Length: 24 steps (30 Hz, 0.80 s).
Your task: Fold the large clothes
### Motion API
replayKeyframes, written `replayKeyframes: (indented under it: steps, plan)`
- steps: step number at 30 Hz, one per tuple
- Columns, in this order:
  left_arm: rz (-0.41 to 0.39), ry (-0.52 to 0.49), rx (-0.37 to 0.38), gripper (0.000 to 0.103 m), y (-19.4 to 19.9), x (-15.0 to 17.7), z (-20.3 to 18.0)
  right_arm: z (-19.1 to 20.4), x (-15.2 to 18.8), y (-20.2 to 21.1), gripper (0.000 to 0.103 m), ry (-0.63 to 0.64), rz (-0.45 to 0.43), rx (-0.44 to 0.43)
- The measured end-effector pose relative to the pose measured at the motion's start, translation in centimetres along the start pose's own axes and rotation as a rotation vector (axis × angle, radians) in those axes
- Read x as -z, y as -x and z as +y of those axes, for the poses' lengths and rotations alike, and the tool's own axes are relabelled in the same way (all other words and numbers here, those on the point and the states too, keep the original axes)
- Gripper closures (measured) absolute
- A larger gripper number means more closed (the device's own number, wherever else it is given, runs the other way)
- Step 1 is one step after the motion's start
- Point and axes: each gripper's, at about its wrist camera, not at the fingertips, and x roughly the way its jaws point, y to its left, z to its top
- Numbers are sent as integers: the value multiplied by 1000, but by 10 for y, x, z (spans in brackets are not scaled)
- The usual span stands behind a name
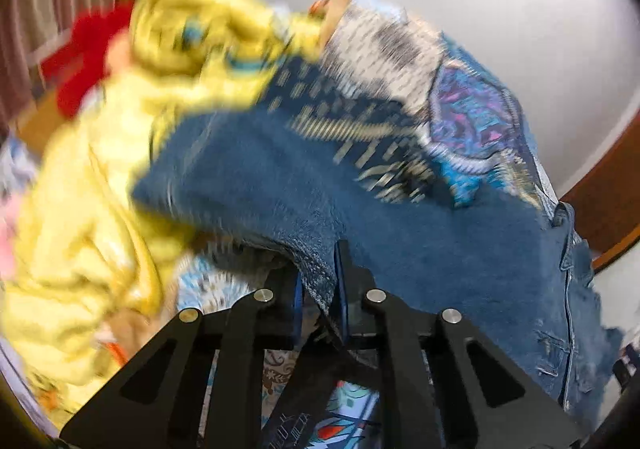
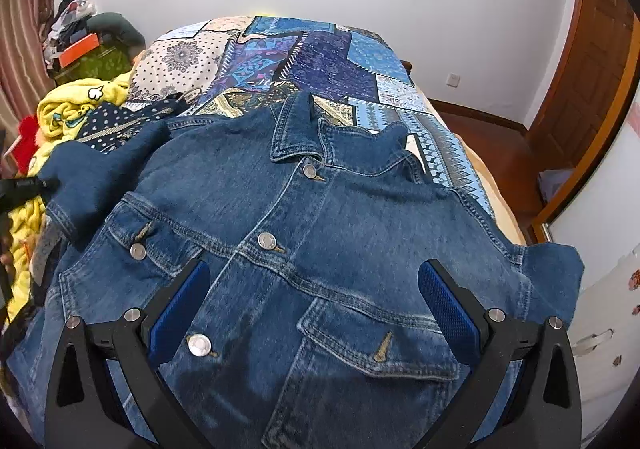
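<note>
A: Progress? Blue denim button-front jacket (image 2: 320, 233) lies face-up, spread on the patchwork quilt-covered bed (image 2: 304, 57), unfolded.

B: Left gripper (image 1: 320, 289) pinches its sleeve cuff (blurred); right gripper (image 2: 314, 309) gapes wide above, empty. All folds remain.

left gripper (image 1: 320, 289) | black linkage | silver screws | blue-padded jaws

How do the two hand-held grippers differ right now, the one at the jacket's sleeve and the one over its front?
The left hand-held gripper is shut, pinching a fold of the denim jacket at its sleeve; the right hand-held gripper stands wide open and grips nothing. The left one works at the jacket's side beside the yellow garment; the right one sits over the buttoned chest. Both have black frames with blue pads and point down at the same jacket.
</note>
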Motion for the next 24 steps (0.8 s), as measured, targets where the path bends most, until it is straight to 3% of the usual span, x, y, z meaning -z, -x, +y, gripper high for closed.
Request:
replayKeyframes:
  steps: [6, 12, 14, 18, 24]
  plan:
    - [-166, -138, 30, 91, 62, -30, -61, -11, 3, 18, 0, -4, -31, 13]
    - [-256, -251, 199, 91, 106, -40, -149, -29, 6, 36, 0, -40, -50, -18]
    - [-239, -299, 265, 91, 109, -30, -185, -34, 9, 41, 0, -43, -60, -9]
    - [-169, -410, 327, 92, 95, 5, -249, -48, 16, 50, 0, -63, -65, 3]
    - [42, -499, 422, 93, 57, 72, -311, -71, 29, 59, 0, -94, -61, 28]
